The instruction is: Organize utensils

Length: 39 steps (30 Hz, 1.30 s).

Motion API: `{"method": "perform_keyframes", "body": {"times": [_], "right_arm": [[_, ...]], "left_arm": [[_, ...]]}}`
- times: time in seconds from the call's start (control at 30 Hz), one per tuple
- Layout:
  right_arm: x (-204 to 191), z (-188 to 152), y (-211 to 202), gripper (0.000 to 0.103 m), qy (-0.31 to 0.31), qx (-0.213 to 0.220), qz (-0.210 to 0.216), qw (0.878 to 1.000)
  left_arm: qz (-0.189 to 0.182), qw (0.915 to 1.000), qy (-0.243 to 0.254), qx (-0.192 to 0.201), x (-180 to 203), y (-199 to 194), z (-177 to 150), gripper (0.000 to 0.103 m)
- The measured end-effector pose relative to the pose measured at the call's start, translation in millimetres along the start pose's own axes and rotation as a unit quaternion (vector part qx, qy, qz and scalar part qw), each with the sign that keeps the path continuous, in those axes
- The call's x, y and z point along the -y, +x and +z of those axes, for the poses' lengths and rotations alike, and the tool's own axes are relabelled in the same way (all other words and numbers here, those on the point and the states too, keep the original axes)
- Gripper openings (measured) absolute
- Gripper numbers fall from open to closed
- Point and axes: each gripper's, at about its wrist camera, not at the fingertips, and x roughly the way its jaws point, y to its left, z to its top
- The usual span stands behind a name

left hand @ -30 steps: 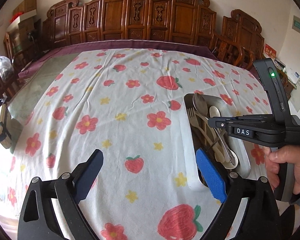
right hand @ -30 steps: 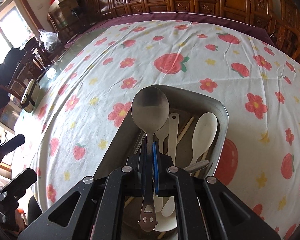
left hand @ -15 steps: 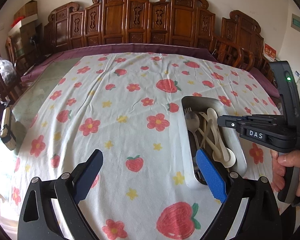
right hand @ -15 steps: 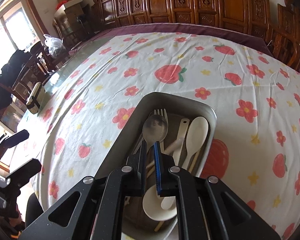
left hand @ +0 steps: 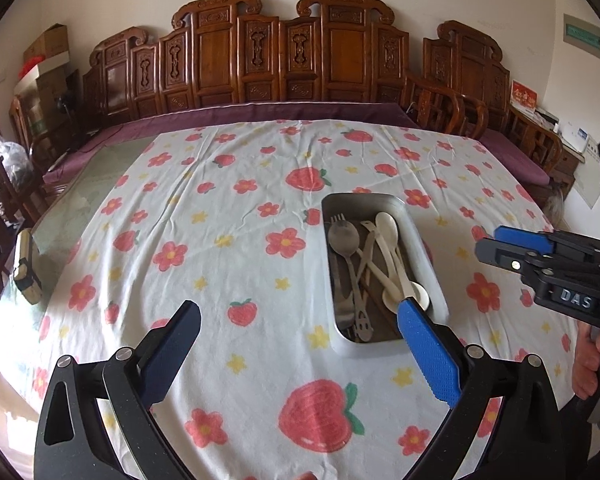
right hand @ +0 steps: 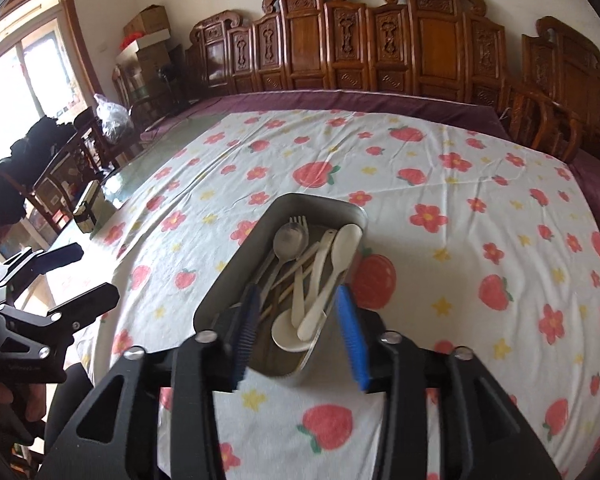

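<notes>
— Any writing to read?

— Only "DAS", white on black, on the right gripper (left hand: 486, 242) at right of the left wrist view.

— State of the tongs?

— Left gripper (left hand: 296, 322) spread wide, holding nothing. Right gripper parted moderately, also holding nothing, blue pads (right hand: 350, 332) straddling the near end of the metal tray (right hand: 236, 264).

— Where are the utensils?

— All in the tray, centre right: metal spoon (left hand: 343, 237) and fork (left hand: 337, 218) at left, white plastic spoons (left hand: 387, 226) at right.

— Seen in one view only?

— Window (right hand: 24, 76), upper left, right wrist view.

— Room to move?

— Wide flowered tablecloth (left hand: 204, 240) left of the tray; carved chairs (left hand: 260, 56) beyond the far edge.
</notes>
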Motion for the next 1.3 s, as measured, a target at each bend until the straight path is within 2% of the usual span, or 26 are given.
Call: {"method": "perform_keyframes", "body": {"times": [0.1,0.2,0.27,0.4,0.63,1.13,1.3], "right_arm": [[6.2,-10.9,-20.0,0.086,0.007,0.015,-0.027,1.000],[11.9,-19.4,-35.3,0.097,0.015,0.023,-0.040,0.999],[15.5,-24.6,-47.1,0.100,0.023,0.029,-0.052,0.998],[20.4,-30.3,-67.7,0.100,0.033,0.041,-0.067,0.996],[24.4,-32.2,-117.0,0.100,0.043,0.087,-0.081,0.992],[1.0,-20.0,-218.4,0.100,0.031,0.200,-0.096,0.975],[-5.9,-21.7,-237.2,0.100,0.022,0.221,-0.102,0.970]], "left_arm": [[-0.008,1.0000,0.004,-0.002,8.4,-3.9,-2.4,0.095],[-0.011,0.9999,0.011,-0.001,18.3,-8.7,-5.4,0.095],[-0.016,0.9997,0.016,0.002,25.6,-13.4,-5.8,0.095],[-0.020,0.9993,0.020,0.024,37.2,-31.7,-3.0,0.095],[-0.018,0.9975,0.021,0.065,48.6,-70.0,9.3,0.095],[-0.006,0.9898,0.008,0.142,59.4,-152.0,32.4,0.095],[-0.006,0.9863,0.003,0.165,59.1,-171.8,32.9,0.095]]}}
